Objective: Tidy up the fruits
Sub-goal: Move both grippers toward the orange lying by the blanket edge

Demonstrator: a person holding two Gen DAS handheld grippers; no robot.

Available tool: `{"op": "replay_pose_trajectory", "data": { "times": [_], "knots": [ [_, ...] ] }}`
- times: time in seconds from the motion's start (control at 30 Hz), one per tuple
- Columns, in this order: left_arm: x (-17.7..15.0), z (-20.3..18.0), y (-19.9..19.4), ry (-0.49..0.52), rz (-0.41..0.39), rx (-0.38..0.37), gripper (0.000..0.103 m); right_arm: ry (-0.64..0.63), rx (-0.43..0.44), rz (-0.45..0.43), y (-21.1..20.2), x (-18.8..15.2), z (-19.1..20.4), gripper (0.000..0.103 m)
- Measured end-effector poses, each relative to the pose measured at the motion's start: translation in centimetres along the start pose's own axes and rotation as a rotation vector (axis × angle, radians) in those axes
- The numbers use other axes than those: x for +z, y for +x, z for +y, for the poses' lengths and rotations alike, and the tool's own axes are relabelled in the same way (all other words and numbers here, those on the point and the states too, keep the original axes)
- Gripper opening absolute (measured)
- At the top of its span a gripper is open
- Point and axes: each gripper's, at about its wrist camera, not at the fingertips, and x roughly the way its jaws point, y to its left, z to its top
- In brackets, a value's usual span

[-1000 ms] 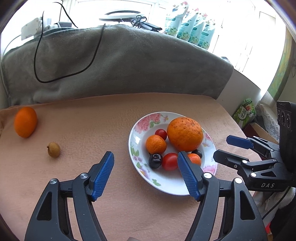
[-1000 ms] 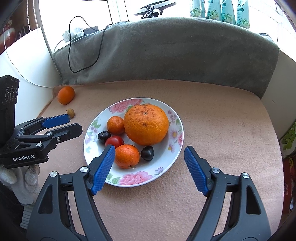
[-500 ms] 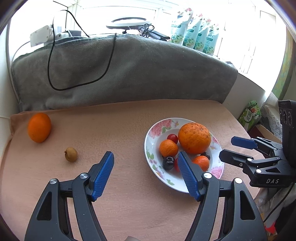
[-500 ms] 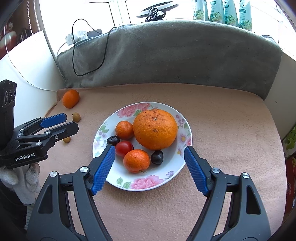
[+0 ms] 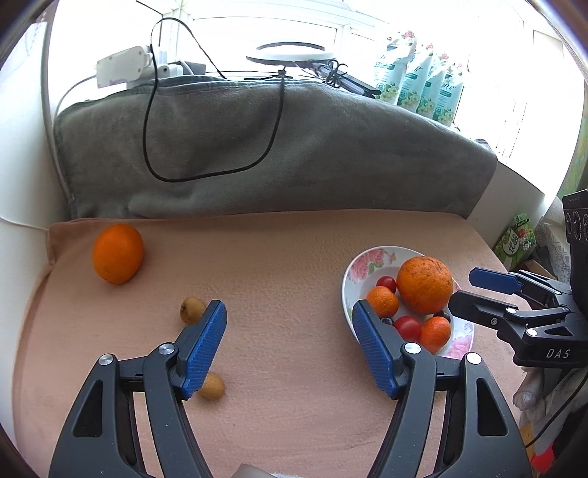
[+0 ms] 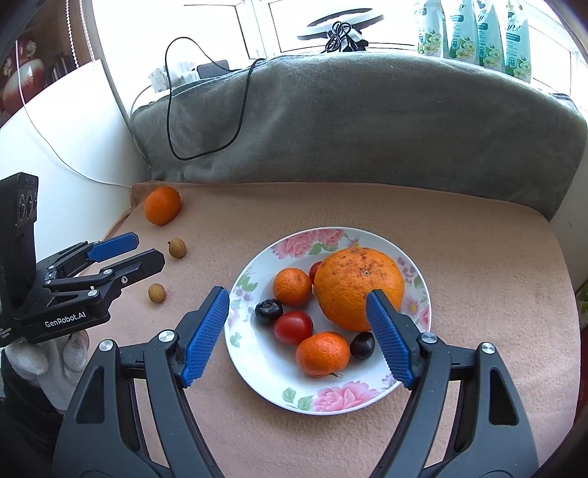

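Note:
A floral plate point(image 6: 257, 364) on the peach cloth holds a big orange point(image 6: 352, 283), two tangerines point(image 6: 292, 286), cherry tomatoes point(image 6: 293, 326) and dark plums point(image 6: 268, 310). It also shows in the left wrist view point(image 5: 349, 290). Off the plate at the left lie an orange point(image 5: 117, 253) and two small brown longans point(image 5: 192, 310) point(image 5: 212, 386). My left gripper point(image 5: 288, 349) is open and empty over the cloth between the longans and the plate. My right gripper point(image 6: 297, 338) is open and empty above the plate's near side.
A grey blanket point(image 5: 294, 147) with a black cable point(image 5: 154, 121) banks the back of the table. White walls stand at the left. Green pouches point(image 6: 474, 33) line the windowsill. The table edge point(image 6: 566, 294) drops off at the right.
Both grippers have pulled back and swung left. The plate has slid right in the left wrist view, and a second longan has come into view by the left finger.

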Motion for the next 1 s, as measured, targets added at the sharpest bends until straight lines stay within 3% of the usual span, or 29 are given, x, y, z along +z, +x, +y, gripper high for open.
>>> {"op": "replay_pose_trajectory", "data": {
  "times": [0.63,1.0],
  "knots": [
    [-0.1,11.1,0.2,-0.169,-0.007,0.071,0.071,0.005,0.152,0.041,6.8,5.4,6.6,0.080],
    [-0.3,16.2,1.0,-0.264,-0.038,0.064,0.071,0.013,0.263,0.105,11.5,8.4,11.6,0.080]
  ]
}}
